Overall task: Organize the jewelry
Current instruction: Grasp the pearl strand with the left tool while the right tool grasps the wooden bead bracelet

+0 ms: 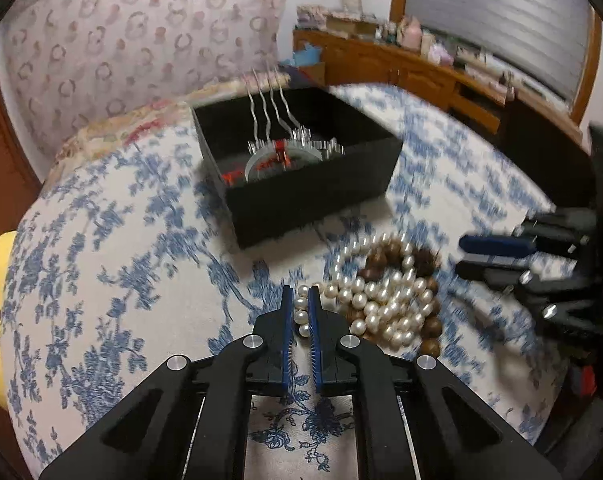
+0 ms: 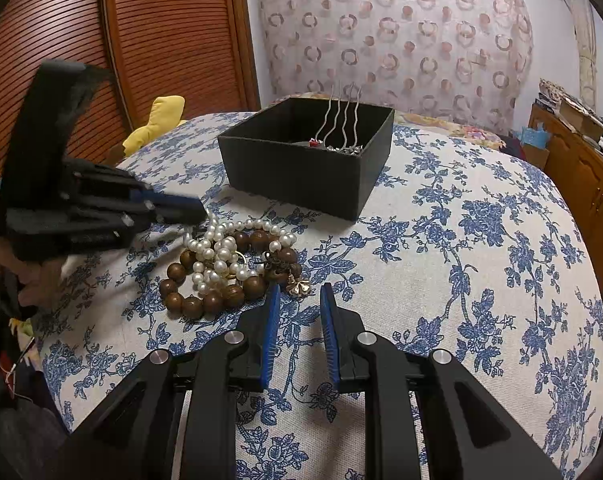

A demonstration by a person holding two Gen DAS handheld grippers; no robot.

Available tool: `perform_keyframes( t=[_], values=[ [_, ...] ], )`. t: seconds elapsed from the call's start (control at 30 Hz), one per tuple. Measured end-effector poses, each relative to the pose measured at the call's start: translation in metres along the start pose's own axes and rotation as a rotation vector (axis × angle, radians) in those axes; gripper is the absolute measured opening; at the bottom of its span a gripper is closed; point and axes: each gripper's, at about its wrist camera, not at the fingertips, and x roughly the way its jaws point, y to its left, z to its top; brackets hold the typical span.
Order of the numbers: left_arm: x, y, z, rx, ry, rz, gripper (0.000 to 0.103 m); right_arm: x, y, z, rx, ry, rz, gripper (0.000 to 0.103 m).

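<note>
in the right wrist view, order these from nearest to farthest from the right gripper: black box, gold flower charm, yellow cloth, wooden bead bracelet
From the right gripper:
1. gold flower charm, just beyond the fingertips, between them.
2. wooden bead bracelet, a little to the left on the tablecloth.
3. black box, farther back, centre of the table.
4. yellow cloth, far left, past the table's edge.

A white pearl strand [image 2: 221, 246] lies tangled over a brown wooden-bead bracelet [image 2: 189, 300] (both heaped) near the open black box [image 2: 297, 172].
</note>
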Motion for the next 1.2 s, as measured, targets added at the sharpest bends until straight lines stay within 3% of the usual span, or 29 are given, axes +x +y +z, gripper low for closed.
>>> perform_keyframes(
  t=[0.23,0.43,0.47,0.53,0.8,0.93,1.0,1.07,1.2],
  values=[
    [-0.06,0.004,0.025,-0.057,-0.186,0.014,0.006,-0.003,0.005,0.002,-0.028,-0.012,-0.007,0.023],
    [-0.105,0.001,0.045,-0.058,-0.296,0.014,0.006,-0.007,0.016,0.006,-0.046,-0.017,0.033,0.025],
    [-0.11,0.001,0.046,-0.059,-0.306,0.013,0.006,-0.007,0.019,0.007,-0.049,-0.02,0.042,0.034],
    [-0.119,0.004,0.05,-0.063,-0.328,0.024,0.006,-0.008,0.026,0.011,-0.053,-0.024,0.083,0.039],
    [-0.139,0.018,0.057,-0.086,-0.369,0.056,0.006,0.022,0.063,0.021,-0.162,0.082,0.163,0.039],
    [-0.145,0.023,0.059,-0.094,-0.376,0.072,0.006,0.035,0.072,0.022,-0.205,0.127,0.141,0.039],
    [-0.149,0.027,0.062,-0.104,-0.384,0.078,0.006,0.036,0.076,0.023,-0.241,0.135,0.13,0.038],
    [-0.153,0.031,0.063,-0.114,-0.391,0.079,0.006,0.036,0.079,0.023,-0.27,0.137,0.119,0.015],
    [-0.163,0.036,0.069,-0.114,-0.405,0.094,0.006,0.028,0.074,0.029,-0.265,0.116,0.126,0.015]
  ],
)
